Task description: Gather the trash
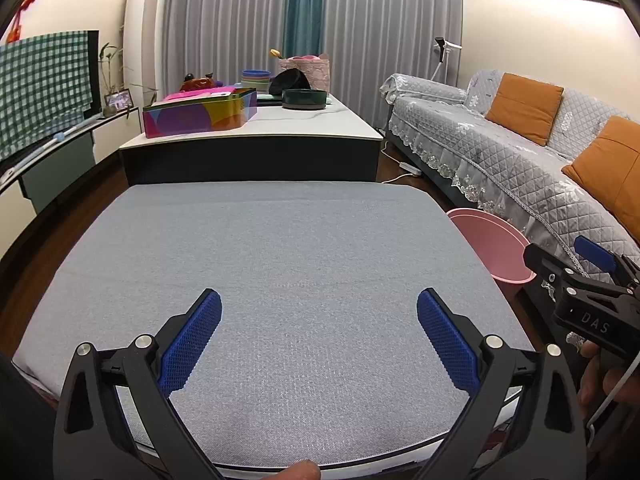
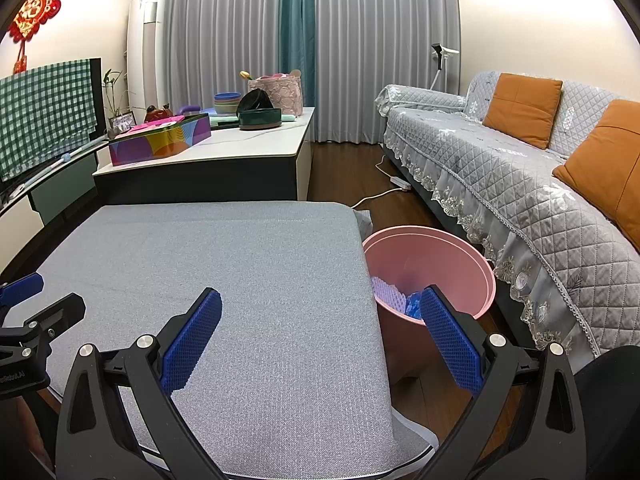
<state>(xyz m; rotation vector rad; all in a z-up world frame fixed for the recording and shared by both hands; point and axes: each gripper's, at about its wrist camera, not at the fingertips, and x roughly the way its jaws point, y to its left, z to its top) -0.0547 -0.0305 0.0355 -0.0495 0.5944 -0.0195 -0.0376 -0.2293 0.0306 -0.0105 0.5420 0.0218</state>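
A pink bin (image 2: pixel 460 264) stands on the floor at the right edge of the grey padded table (image 2: pixel 224 264); a lilac ridged piece (image 2: pixel 386 292) and a blue crumpled wrapper (image 2: pixel 414 305) lie inside it. My right gripper (image 2: pixel 320 338) hangs open over the table's right edge, nothing between its blue pads. Over the grey table (image 1: pixel 280 248), my left gripper (image 1: pixel 319 338) is open and holds nothing. In the left wrist view the pink bin (image 1: pixel 492 248) shows past the table's right corner, with the right gripper's body (image 1: pixel 588 300) beside it.
A low white-topped table (image 1: pixel 272 124) beyond carries a colourful tin box (image 1: pixel 200 114), bowls and a pink basket. A grey quilted sofa (image 2: pixel 520 168) with orange cushions runs along the right. A power strip and cord (image 2: pixel 394 184) lie on the wooden floor. A checked cloth covers the TV at left.
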